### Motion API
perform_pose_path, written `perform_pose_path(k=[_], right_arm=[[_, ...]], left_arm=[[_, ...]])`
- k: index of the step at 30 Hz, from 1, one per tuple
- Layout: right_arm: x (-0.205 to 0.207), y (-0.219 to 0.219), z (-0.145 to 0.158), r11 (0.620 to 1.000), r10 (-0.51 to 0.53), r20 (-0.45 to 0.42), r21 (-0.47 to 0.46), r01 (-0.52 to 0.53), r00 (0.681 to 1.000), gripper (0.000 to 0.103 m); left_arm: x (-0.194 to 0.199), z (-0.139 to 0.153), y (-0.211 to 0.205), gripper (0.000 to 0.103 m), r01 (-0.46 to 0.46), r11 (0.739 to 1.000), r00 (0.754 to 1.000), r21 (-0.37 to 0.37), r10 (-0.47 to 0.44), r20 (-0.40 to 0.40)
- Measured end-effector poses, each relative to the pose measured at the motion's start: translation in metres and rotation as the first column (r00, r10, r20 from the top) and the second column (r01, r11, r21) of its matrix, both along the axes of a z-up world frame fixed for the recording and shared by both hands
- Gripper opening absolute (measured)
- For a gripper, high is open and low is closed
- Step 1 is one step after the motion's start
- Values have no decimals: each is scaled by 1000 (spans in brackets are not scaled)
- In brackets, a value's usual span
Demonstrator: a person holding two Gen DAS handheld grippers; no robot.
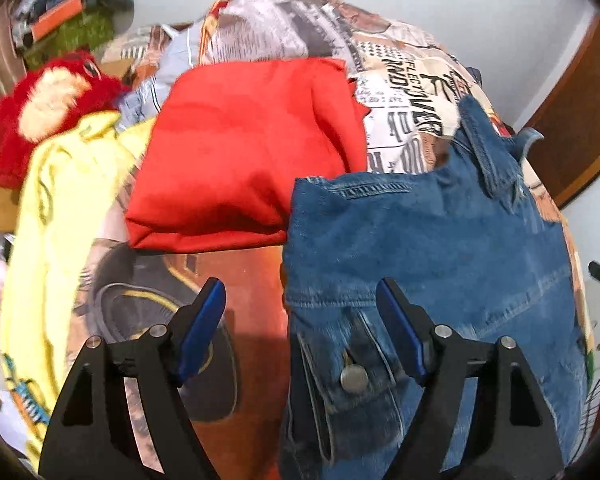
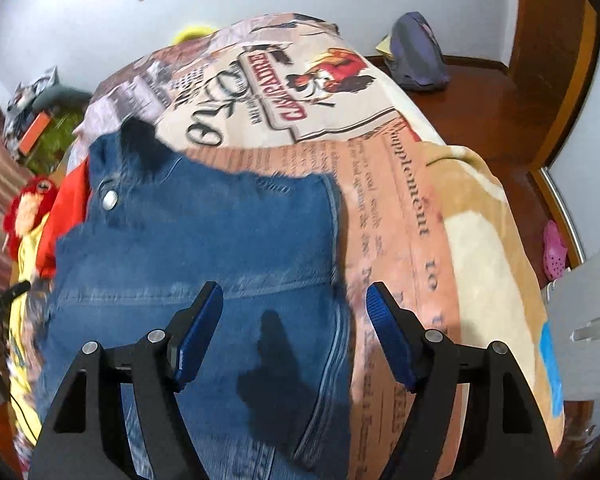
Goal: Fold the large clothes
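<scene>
Right of the denim jacket (image 2: 196, 240) the bed cover (image 2: 460, 240) lies bare and passable. Left of it, a red garment (image 1: 244, 152), yellow garment (image 1: 64, 200) and red plush toy (image 1: 44, 104) crowd the bed.

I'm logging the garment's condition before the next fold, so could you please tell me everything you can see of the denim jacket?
The denim jacket is mid-blue, faded cotton-looking denim with pale stitched seams, a round metal snap button on a flap and a frayed upper edge. It lies flattened and partly folded on the printed bedspread, its left edge beside the folded red garment. Both the left gripper and the right gripper are open above it, neither gripping it.
</scene>
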State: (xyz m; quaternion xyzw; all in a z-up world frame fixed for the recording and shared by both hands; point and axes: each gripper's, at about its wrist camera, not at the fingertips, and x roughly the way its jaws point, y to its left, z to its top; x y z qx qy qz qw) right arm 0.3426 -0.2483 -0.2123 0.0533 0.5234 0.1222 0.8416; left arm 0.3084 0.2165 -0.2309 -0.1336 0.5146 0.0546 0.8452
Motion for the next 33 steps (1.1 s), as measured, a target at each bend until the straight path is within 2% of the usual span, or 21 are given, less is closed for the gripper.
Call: perform_pose_path(k=[7, 11, 14, 16, 17, 19, 21, 22, 23, 26, 31, 33], right_arm=[[34, -6, -34, 999, -24, -98, 33, 27, 995, 71], [50, -11, -48, 995, -51, -108, 80, 60, 993, 71], [61, -13, -52, 991, -68, -88, 107, 77, 994, 66], [68, -11, -56, 989, -58, -90, 132, 69, 994, 60], [72, -9, -60, 987, -42, -100, 152, 57, 994, 55], [77, -1, -68, 981, 1, -130, 191, 25, 991, 46], [79, 8, -71, 984, 14, -133, 180, 10, 991, 45], [78, 11, -70, 986, 19, -127, 166, 3, 992, 39], [78, 13, -69, 987, 24, -126, 158, -4, 992, 26], [70, 15, -56, 988, 31, -81, 157, -18, 996, 10], [46, 16, 2, 986, 85, 75, 140, -94, 994, 8], [38, 22, 25, 986, 122, 133, 96, -135, 984, 8]], left_arm=[[29, -44, 19, 77, -43, 987, 997, -152, 34, -64], [40, -61, 21, 76, -55, 976, 997, -209, 40, -73], [46, -65, 17, 64, -37, 976, 998, -212, 27, -49], [48, -67, 14, 46, -21, 975, 999, -219, 12, -40], [50, -66, 11, 43, -12, 977, 999, -211, 5, -35], [51, -62, 5, 32, 2, 987, 1000, -164, -5, -20], [51, -54, -7, 24, 35, 996, 999, -82, -36, -15], [49, -49, -13, 17, 51, 998, 999, -34, -52, -11], [48, -45, -18, 15, 64, 998, 998, 4, -64, -8], [41, -23, -32, 9, 90, 993, 995, 83, -92, 26], [27, 25, -51, 8, 109, 974, 986, 197, -132, 106], [21, 46, -54, 7, 99, 974, 979, 205, -133, 157]])
